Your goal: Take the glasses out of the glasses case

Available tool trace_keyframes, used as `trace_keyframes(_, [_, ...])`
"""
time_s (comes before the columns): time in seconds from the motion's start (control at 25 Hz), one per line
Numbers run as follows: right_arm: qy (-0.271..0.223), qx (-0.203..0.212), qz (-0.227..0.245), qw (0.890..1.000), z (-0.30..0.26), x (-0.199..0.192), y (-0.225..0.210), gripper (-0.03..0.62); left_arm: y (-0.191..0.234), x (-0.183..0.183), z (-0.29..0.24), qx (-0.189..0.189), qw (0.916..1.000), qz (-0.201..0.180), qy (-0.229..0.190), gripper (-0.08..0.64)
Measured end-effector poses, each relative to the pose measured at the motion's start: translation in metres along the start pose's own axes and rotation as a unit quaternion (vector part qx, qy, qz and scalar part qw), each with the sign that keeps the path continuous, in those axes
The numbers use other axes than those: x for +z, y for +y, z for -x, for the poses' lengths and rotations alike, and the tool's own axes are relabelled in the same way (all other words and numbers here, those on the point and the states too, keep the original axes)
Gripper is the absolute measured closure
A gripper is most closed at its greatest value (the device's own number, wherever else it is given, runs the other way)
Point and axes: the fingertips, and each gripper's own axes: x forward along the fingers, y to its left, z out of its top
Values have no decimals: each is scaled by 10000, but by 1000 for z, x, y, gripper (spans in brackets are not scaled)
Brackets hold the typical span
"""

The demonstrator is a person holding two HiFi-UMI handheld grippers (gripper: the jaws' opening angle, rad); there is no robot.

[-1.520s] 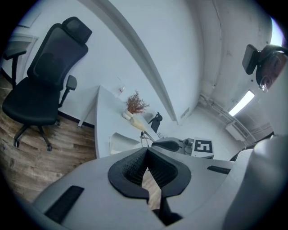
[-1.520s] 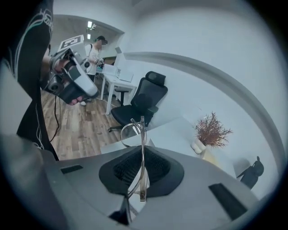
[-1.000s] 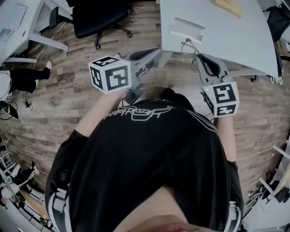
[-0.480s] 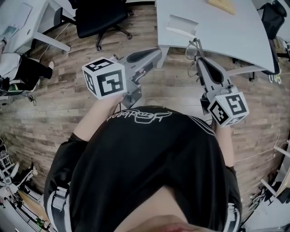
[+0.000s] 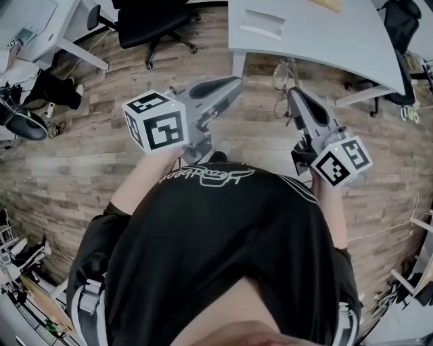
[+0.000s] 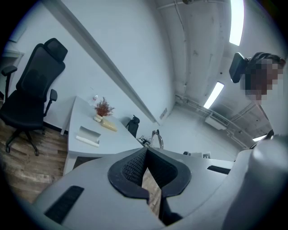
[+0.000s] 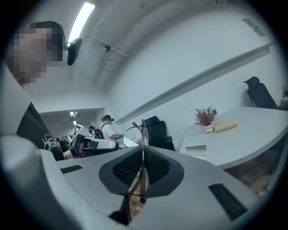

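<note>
My right gripper (image 5: 292, 94) is shut on a pair of thin wire-framed glasses (image 5: 279, 80), which hang from its tips over the wood floor, just off the table's near edge. In the right gripper view the glasses (image 7: 142, 134) stand upright, pinched between the dark pads (image 7: 157, 167). The left gripper (image 5: 235, 82) is shut with nothing in it and points toward the table's leg. An open white glasses case (image 5: 261, 23) lies on the grey table (image 5: 338, 37); the same case (image 6: 88, 135) shows in the left gripper view.
A black office chair (image 5: 145, 19) stands to the table's left. A small plant (image 6: 103, 108) and a yellow object (image 6: 109, 125) sit at the table's far end. Another person (image 5: 47, 86) is at the far left. Wood floor (image 5: 88, 155) lies below both grippers.
The table and case have slid up and away in the head view as both grippers drew back from them. The right gripper has kept the glasses and turned its marker cube outward.
</note>
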Motion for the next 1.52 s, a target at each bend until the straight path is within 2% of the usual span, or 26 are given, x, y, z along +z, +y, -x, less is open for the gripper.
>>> trace_keyframes(0.36, [-286,200,-170,9992,68,0,45,572,-71,-39,12,-184,9998,-72,0,554])
trace_keyframes(0.68, [-512,244,-192,9982,113,-2,61,572,-108,-65,12,-291,9994,-195,-75,554])
trace_keyframes(1.08, [-501,174,3,9986,126,-5,68,572,-120,-75,10,-350,9992,-192,-11,554])
trace_keyframes(1.52, [-481,199,-7,9986,128,-8,72,572,-124,-76,14,-287,9992,-261,34,554])
